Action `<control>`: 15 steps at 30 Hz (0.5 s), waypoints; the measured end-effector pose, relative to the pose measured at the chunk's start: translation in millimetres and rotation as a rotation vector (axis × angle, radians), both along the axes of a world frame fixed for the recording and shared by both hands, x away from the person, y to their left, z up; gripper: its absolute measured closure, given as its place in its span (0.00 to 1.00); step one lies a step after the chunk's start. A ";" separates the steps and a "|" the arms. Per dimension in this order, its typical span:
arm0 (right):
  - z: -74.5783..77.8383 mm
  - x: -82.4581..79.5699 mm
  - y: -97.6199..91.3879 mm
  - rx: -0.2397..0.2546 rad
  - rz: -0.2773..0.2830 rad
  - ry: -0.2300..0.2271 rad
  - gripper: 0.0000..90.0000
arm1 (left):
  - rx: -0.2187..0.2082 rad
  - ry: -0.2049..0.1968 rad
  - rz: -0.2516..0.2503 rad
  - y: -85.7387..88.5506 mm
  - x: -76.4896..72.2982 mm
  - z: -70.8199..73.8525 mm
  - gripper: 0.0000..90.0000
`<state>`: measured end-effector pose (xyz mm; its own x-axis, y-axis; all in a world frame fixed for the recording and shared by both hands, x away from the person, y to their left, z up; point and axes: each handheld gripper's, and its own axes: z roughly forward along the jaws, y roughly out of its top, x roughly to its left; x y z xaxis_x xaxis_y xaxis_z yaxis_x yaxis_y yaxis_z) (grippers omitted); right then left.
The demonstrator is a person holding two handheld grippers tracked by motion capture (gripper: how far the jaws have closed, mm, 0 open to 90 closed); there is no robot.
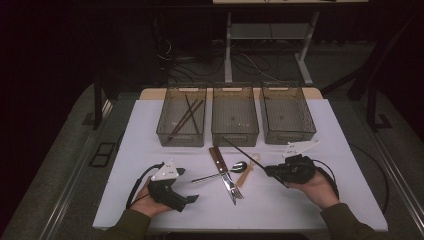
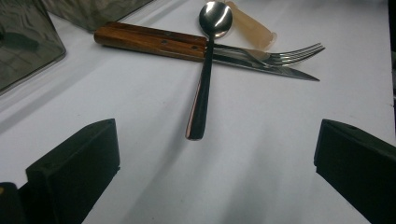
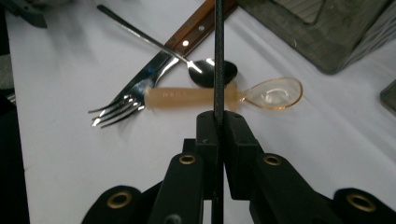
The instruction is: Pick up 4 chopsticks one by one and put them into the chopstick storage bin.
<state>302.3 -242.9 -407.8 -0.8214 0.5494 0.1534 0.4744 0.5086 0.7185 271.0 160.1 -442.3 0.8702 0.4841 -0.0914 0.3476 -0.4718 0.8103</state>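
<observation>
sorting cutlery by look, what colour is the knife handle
Reddish-brown wood with small metal rivets, clearest in the left gripper view: knife handle.

- Bare table [image 1: 150, 130] left of cutlery pile [image 1: 230, 175]; open passage toward left bin [image 1: 182, 116].
- Three bins in a row across the far edge, near-touching; no way between.
- Chopstick [image 1: 242, 148] slanting over pile, blocking right approach.

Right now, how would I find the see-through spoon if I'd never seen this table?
Look at the white table, in front of the middle bin, where the cutlery lies in a pile. The plastic spoon lies there beside the fork and the metal spoon. It alone is pale, peach-coloured and see-through, not shiny steel.
</observation>
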 end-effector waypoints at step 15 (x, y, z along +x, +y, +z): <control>12.4 20.1 18.4 0.074 -0.029 -0.038 0.95 | -0.005 -0.005 -0.004 -0.8 -1.1 1.0 0.00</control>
<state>322.4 -224.5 -395.4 -0.8116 0.5610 0.1634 0.4594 0.4399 0.7716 269.9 159.3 -441.3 0.8727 0.4801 -0.0895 0.3418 -0.4696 0.8141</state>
